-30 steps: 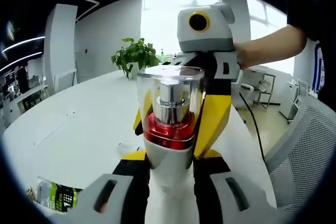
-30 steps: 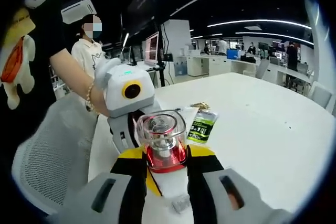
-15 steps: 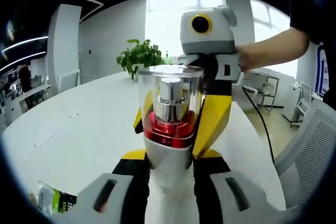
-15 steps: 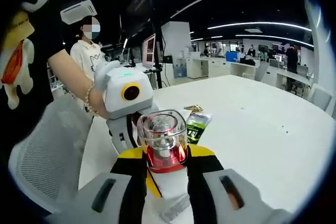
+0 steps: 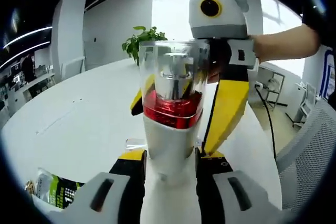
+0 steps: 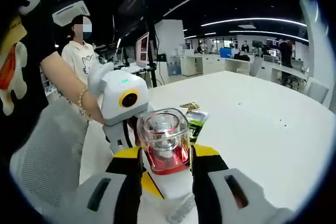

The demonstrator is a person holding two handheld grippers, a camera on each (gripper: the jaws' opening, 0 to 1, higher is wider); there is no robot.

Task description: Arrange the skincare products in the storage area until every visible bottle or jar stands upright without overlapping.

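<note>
Since a second ago, the pump bottle [image 5: 172,109] has risen higher in the left gripper view, its clear cap now level with the potted plant [image 5: 140,41] behind it, and more of its white body shows above the jaws. That bottle is the landmark: white below, a red band in the middle, a clear cap over a silver pump, standing upright over the white table [image 5: 73,129].

Both grippers are on it at once. Seen in its own view, the left gripper [image 5: 169,165] has its black and yellow jaws pressed against the white base on either side, clamped on the bottle. Beyond the bottle, the right gripper [image 5: 185,109] comes in from the far side, its yellow jaws slanting down past the red band, a hand [image 5: 262,48] holding it.

In the right gripper view the same bottle [image 6: 164,140] sits between the right gripper's [image 6: 165,162] jaws, which close on it just under the red band. Behind the bottle there, the left gripper's grey body is held by a hand with a beaded bracelet [image 6: 81,100].

A green sachet [image 5: 52,195] lies flat on the table well to the left of the bottle's base; in the right gripper view it [image 6: 197,121] lies just beyond the bottle. A small clear wrapper [image 6: 181,213] lies on the table near the right gripper's jaws. A mesh office chair [image 5: 307,145] stands right of the bottle.
</note>
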